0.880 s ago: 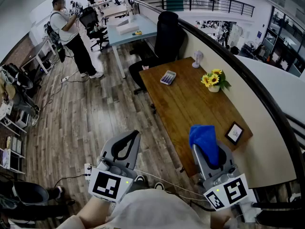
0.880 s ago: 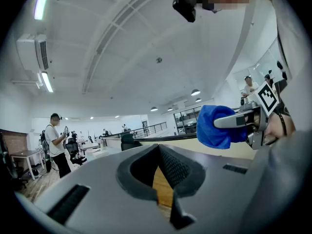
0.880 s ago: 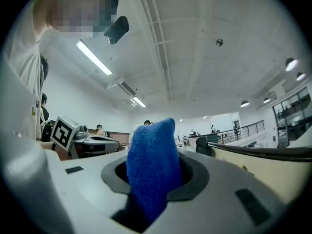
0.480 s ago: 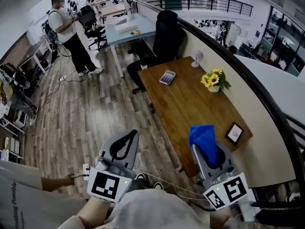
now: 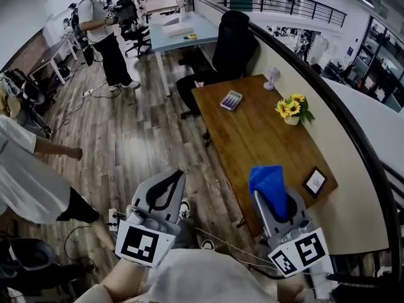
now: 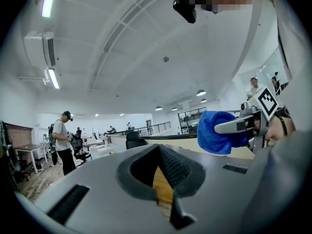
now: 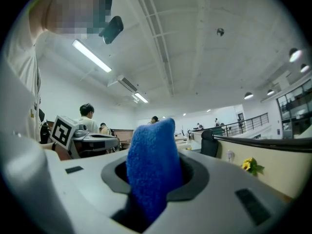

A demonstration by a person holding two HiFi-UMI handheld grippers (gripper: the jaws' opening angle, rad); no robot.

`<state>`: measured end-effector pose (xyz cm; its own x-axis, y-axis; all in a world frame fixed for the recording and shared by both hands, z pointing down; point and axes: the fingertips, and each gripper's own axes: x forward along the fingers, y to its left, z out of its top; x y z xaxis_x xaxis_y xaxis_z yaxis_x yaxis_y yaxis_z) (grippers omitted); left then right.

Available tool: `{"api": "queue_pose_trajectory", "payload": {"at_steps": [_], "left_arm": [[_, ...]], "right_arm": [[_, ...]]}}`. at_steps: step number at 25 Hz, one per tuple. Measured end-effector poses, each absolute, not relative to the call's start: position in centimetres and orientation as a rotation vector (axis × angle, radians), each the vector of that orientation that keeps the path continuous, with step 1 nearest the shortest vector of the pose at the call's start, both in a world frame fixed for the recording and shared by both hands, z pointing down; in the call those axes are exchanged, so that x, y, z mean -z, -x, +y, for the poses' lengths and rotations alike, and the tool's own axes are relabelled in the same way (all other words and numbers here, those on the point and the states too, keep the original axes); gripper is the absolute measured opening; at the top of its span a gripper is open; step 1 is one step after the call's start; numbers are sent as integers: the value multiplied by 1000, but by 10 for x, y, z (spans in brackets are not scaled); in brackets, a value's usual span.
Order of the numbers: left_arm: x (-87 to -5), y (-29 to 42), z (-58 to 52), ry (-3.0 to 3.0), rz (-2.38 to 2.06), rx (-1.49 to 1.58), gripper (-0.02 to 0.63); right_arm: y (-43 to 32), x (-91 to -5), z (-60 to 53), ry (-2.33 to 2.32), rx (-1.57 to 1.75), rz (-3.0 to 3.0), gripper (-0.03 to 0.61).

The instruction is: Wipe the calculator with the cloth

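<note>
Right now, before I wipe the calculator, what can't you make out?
Calculator: head view, too small to show keys or dirt; absent from both gripper views.
Cloth: right gripper view, lower end hidden between the jaws.
Table: head view, near corner behind the right gripper.

It was an open-plan office, with a wooden desk (image 5: 265,137), a black swivel chair (image 5: 230,43), more desks (image 5: 180,33), a balcony railing (image 5: 278,2) and strip lights (image 7: 92,56) overhead.

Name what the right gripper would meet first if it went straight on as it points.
Nothing close: the right gripper, shut on the blue cloth, points out above the wooden table; probably free air, though height is hard to judge.
</note>
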<state>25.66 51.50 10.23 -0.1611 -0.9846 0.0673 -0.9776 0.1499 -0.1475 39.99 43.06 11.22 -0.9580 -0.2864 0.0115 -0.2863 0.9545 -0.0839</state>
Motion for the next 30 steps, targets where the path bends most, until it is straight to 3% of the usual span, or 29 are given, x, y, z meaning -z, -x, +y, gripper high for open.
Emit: {"api": "queue_pose_trajectory", "payload": {"at_steps": [16, 30], "left_arm": [[-121, -182, 458, 2051, 2330, 214, 3], [-134, -23, 347, 2196, 2264, 248, 3]], "right_arm": [[-326, -134, 371, 521, 153, 3136, 140], [-175, -155, 265, 684, 251, 3171, 140]]}}
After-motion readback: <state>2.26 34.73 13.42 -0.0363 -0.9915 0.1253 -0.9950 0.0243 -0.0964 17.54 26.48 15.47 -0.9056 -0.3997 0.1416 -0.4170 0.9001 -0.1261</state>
